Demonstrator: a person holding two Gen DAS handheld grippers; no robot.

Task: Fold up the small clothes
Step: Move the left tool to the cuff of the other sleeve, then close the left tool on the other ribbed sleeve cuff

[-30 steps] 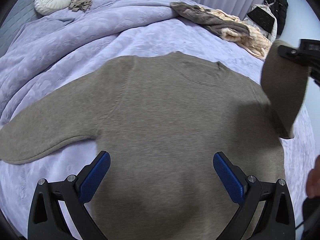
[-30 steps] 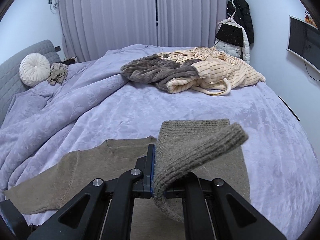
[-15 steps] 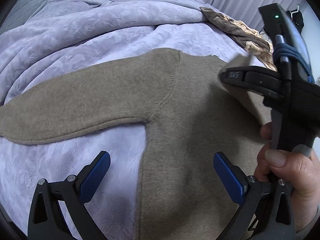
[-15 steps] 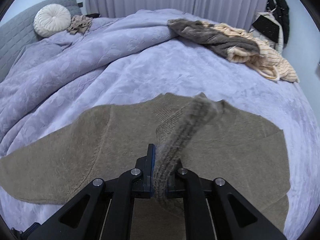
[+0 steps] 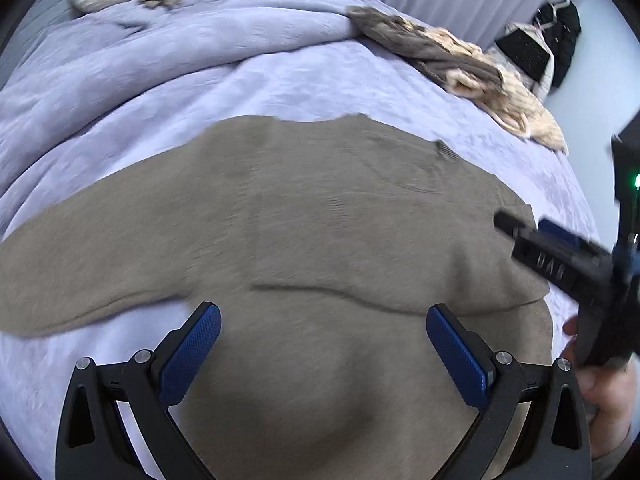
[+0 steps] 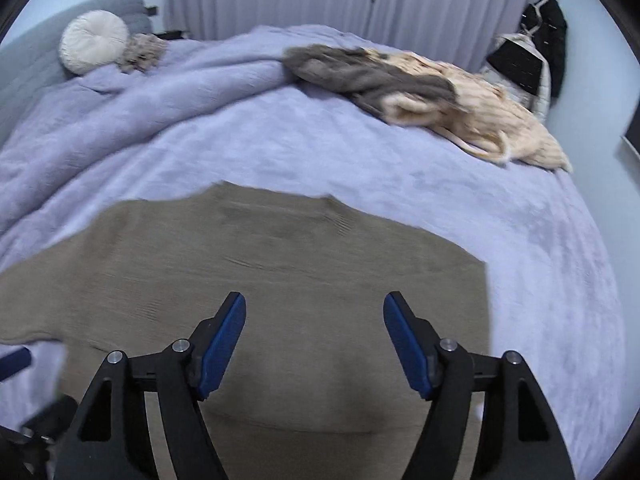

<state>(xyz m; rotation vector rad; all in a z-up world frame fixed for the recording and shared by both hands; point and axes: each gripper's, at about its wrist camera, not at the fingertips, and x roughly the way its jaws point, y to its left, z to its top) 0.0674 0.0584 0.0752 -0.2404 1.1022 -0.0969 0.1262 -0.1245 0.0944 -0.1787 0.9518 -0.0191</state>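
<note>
A taupe knit sweater (image 5: 320, 240) lies flat on the lavender bedspread (image 5: 280, 80). Its right sleeve is folded across the body, leaving a straight right edge; the left sleeve (image 5: 80, 272) still stretches out to the left. My left gripper (image 5: 320, 332) is open and empty above the sweater's lower body. My right gripper (image 6: 314, 320) is open and empty above the sweater (image 6: 280, 272); it also shows at the right edge of the left wrist view (image 5: 560, 264).
A grey and cream pile of clothes (image 6: 420, 88) lies at the far right of the bed. A round white cushion (image 6: 94, 46) and a small crumpled garment (image 6: 142, 52) sit at the headboard. Dark garments (image 6: 540, 44) hang by the wall.
My right gripper carried the right sleeve across the sweater, let it go and opened. The sleeve now lies folded on the body. My left gripper shifted back over the sweater's middle.
</note>
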